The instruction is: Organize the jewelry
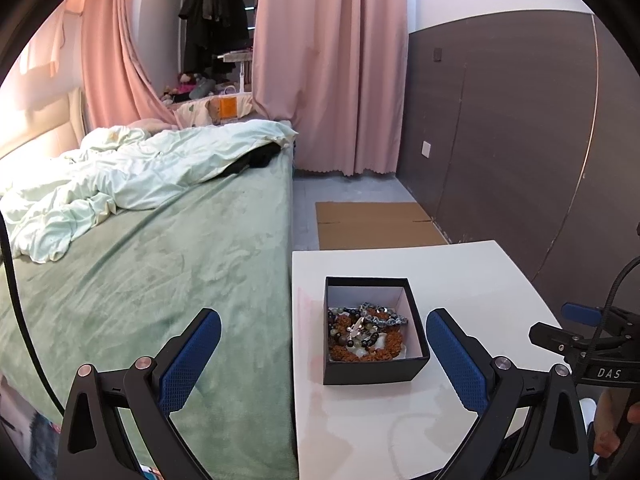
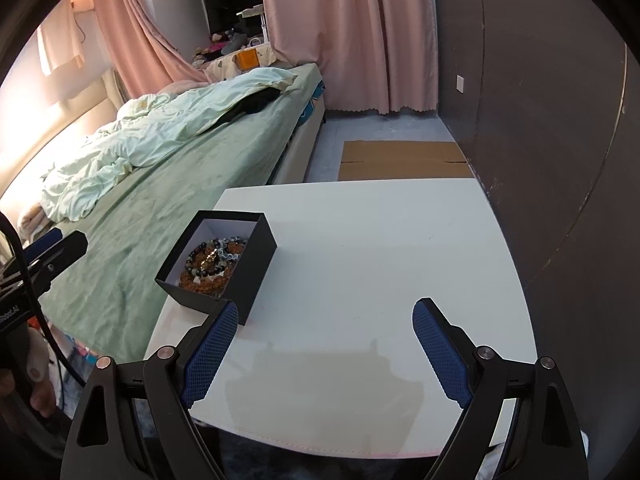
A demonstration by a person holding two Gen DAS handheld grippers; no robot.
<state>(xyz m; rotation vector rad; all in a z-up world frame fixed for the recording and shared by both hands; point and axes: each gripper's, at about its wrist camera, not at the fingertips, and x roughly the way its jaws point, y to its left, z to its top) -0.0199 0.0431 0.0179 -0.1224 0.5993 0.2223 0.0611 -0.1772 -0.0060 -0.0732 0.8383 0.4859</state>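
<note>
A small black box point(image 1: 374, 372) with a white lining stands on the left part of a white table point(image 1: 460, 276). Several bead bracelets point(image 1: 366, 334), brown, dark and pale, lie heaped inside it. My left gripper point(image 1: 323, 330) is open and empty, held just in front of the box. In the right wrist view the box point(image 2: 248, 276) stands at the table's left edge with the bracelets point(image 2: 212, 262) inside. My right gripper point(image 2: 325, 318) is open and empty over the bare table point(image 2: 380, 240), to the right of the box.
A bed with a green sheet point(image 1: 168, 264) and a crumpled pale duvet point(image 1: 120, 176) runs along the table's left side. Flat cardboard point(image 1: 376, 224) lies on the floor beyond the table. A dark wall panel point(image 1: 500, 140) is on the right, pink curtains point(image 1: 332, 60) behind.
</note>
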